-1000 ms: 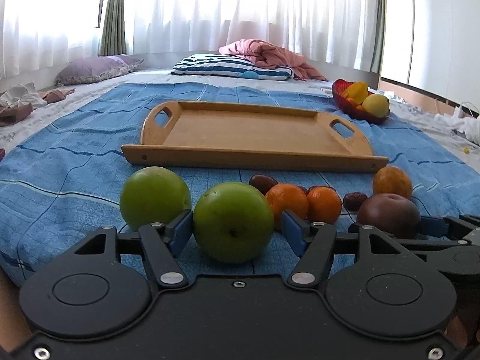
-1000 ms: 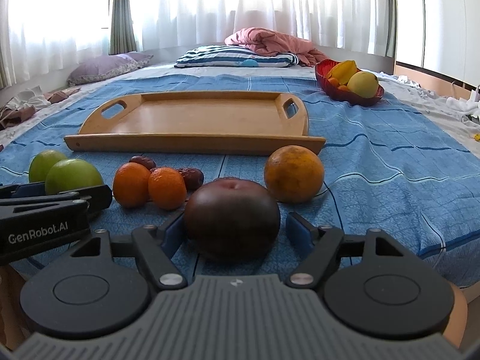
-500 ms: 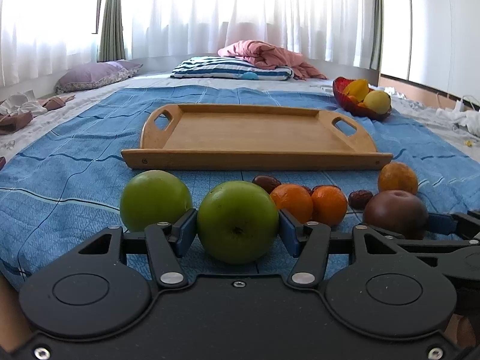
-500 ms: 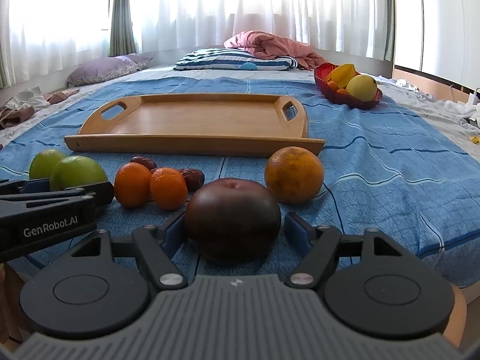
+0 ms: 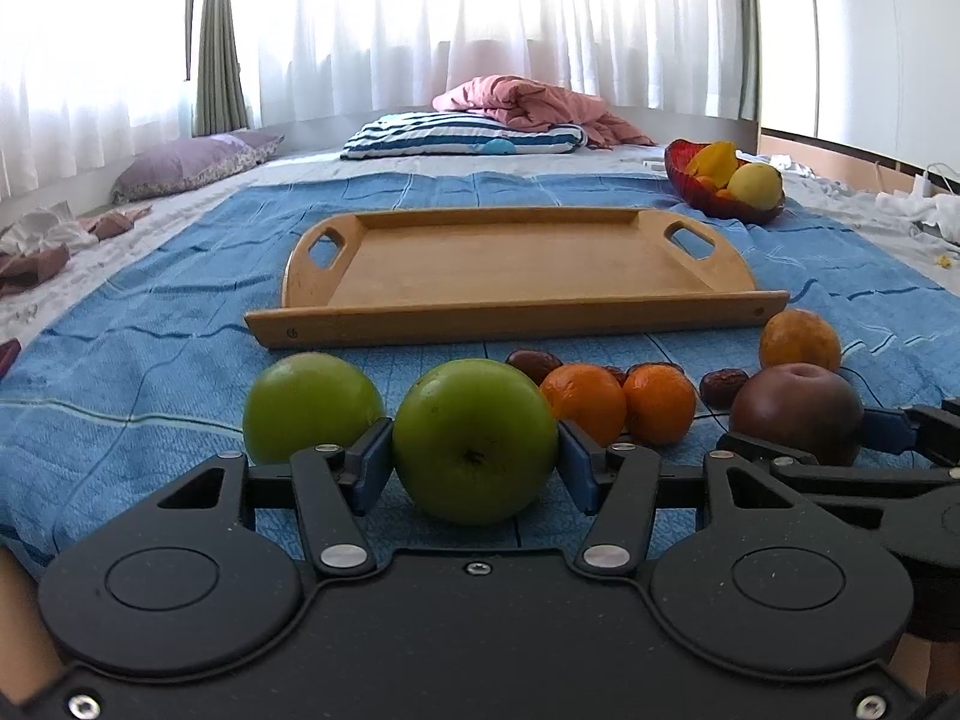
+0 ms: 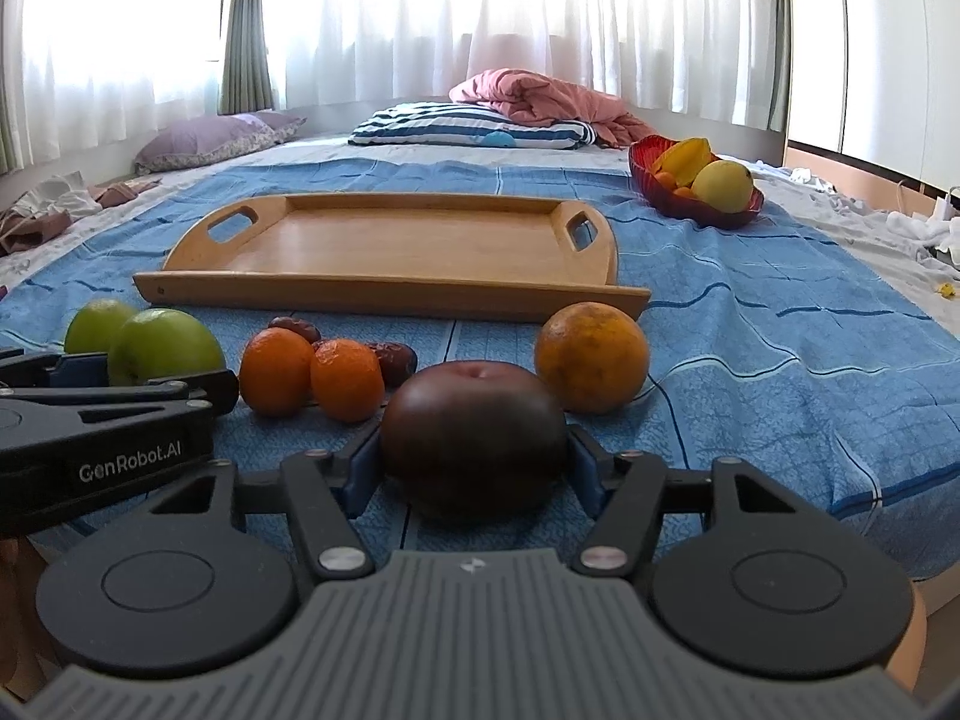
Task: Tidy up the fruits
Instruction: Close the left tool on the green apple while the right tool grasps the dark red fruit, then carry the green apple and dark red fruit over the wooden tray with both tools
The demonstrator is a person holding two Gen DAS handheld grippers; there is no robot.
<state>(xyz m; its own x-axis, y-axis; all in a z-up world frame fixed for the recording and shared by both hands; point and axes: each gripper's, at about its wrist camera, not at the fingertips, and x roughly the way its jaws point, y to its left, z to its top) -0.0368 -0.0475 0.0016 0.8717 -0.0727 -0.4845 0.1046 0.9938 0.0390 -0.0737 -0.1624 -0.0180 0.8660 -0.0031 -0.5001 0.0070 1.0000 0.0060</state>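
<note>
My right gripper (image 6: 474, 465) has narrowed since a second ago and its jaws are closing; blue pads now touch the smooth, dark maroon round fruit (image 6: 474, 435) between them. My left gripper (image 5: 474, 462) has also tightened, and clamps the glossy round green apple (image 5: 474, 441). Both fruits sit on the woven blue bedspread (image 6: 750, 348), near the bare wooden tray (image 6: 390, 246) lying farther off.
</note>
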